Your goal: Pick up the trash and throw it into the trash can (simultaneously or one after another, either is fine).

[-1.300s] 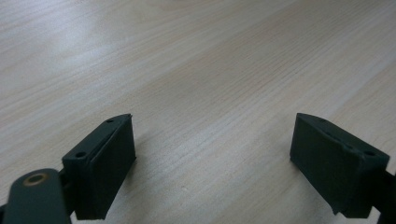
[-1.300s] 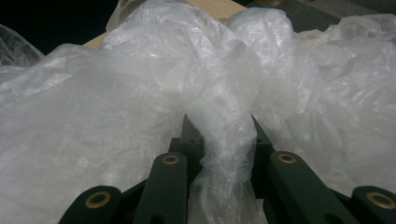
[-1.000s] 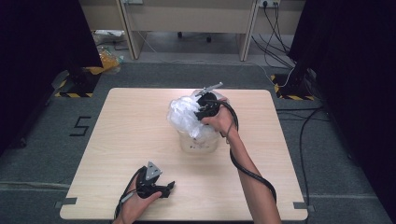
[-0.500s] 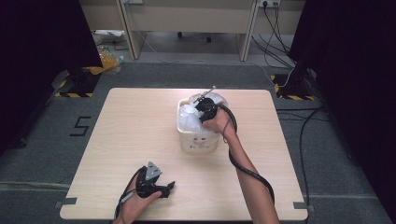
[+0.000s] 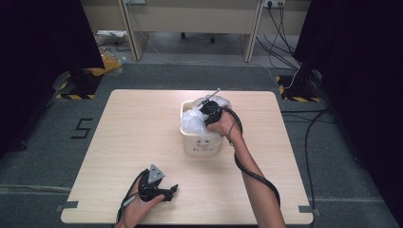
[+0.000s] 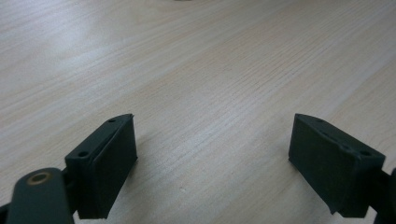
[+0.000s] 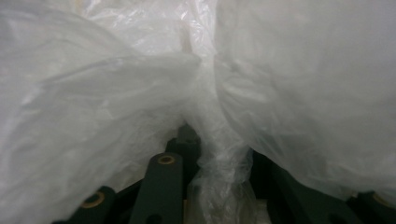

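Clear plastic bag (image 5: 196, 122) inside white bin (image 5: 202, 145)

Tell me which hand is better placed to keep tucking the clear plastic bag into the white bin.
Right. The right tool is down in the white square plastic bin with the crumpled clear plastic bag bunched between its jaws, which have just been opening. The left tool rests open on the light wooden table, apart from the bin.
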